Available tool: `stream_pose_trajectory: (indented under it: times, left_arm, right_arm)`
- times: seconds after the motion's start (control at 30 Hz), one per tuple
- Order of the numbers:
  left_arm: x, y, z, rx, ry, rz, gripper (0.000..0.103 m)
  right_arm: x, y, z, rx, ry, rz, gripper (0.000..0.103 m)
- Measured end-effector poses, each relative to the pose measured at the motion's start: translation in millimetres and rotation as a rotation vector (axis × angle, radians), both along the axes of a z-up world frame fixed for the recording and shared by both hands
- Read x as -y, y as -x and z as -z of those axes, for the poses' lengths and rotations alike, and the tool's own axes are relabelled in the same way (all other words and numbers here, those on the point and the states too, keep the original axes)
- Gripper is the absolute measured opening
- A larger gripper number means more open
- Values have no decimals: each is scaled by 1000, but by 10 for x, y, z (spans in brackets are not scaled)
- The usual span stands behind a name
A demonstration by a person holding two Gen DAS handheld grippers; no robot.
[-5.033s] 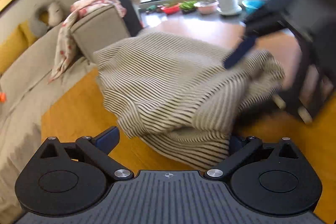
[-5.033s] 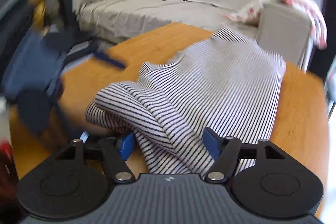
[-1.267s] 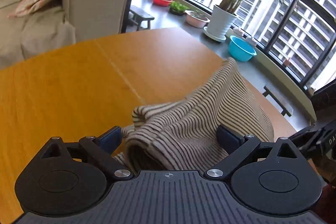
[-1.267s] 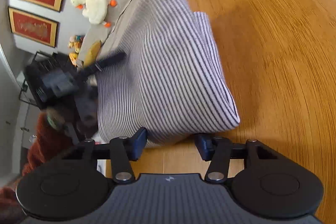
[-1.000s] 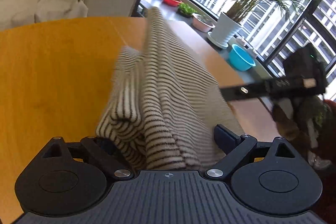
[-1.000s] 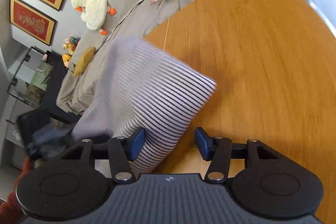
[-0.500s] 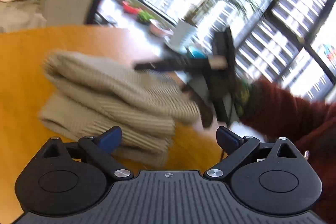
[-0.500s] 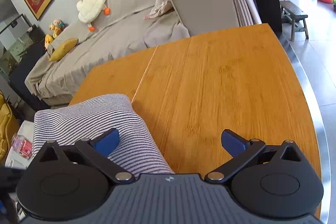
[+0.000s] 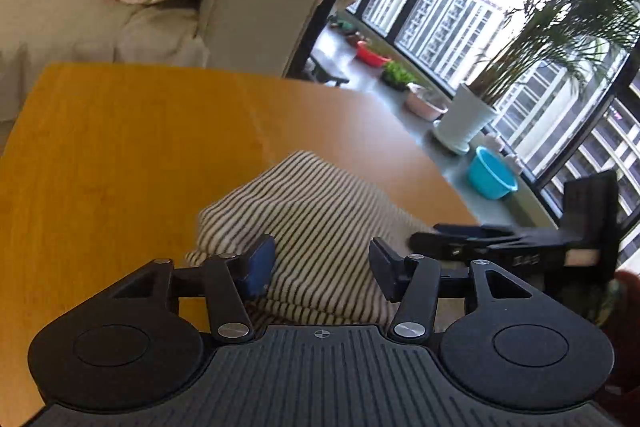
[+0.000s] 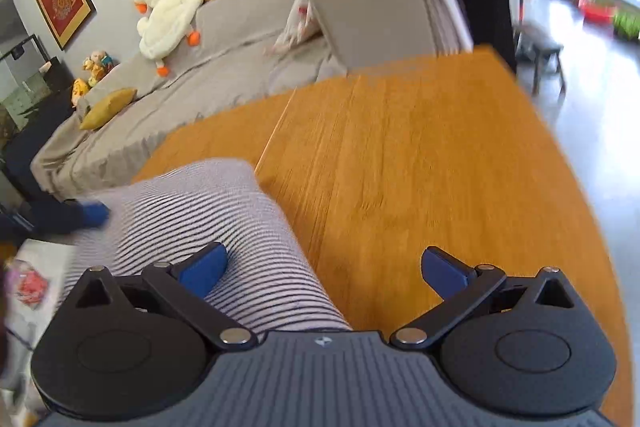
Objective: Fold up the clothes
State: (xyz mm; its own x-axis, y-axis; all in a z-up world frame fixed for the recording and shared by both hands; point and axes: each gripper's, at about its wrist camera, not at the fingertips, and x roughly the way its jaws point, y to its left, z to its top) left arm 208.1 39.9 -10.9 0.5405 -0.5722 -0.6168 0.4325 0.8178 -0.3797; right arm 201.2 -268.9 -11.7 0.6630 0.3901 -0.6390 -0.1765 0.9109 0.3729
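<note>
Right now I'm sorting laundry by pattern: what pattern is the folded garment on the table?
The folded garment has thin dark-and-light stripes, clearest in the right wrist view.

Ahead of our right claw [image 10: 324, 267] the wooden table [image 10: 420, 155] lies bare; the folded striped top [image 10: 208, 219] blocks its left side, and the sofa [image 10: 372, 7] stands beyond the far edge.

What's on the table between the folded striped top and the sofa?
Nothing: in the right wrist view only bare table lies between the striped top and the sofa. The left wrist view agrees.
</note>
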Motion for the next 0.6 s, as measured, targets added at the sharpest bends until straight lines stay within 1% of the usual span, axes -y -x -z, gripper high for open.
stream_pose_trajectory:
  times: [0.07,0.1,0.13,0.2,0.23,0.3,0.33,0.4,0.5,0.57,0.6]
  left_arm:
    - [-58,59,48,32,8,-1,56]
    - [-75,68,47,34,9,-4,56]
    - [-81,77,47,36,7,-3,56]
    - [-89,80,55,36,12,-1,56]
    - [-97,87,58,33,18,-2,57]
    - [-113,101,63,26,32,-3,58]
    - [-110,110,62,29,30,-2,58]
    - [-97,135,51,33,28,-1,58]
    - [-67,162,37,40,20,2,62]
    - [-40,182,19,45,14,5,69]
    - [-26,194,14,50,8,7,71]
  right_arm:
    - [-62,-6,-131,-6,65,-67,103]
    - [-142,43,-258,26,126,-81,103]
    - [-247,129,-394,80,183,-107,103]
    - [-515,417,-599,221,256,-237,103]
    - [-663,538,-622,258,298,-296,103]
    - [-955,652,-420,219,432,-346,103]
    - [-984,702,-340,227,433,-321,103]
    - [-987,800,-194,257,404,-251,103]
    - [-950,790,-227,220,372,-235,103]
    - [-947,796,-231,220,369,-236,103]
    - [-951,801,-243,222,370,-233,103]
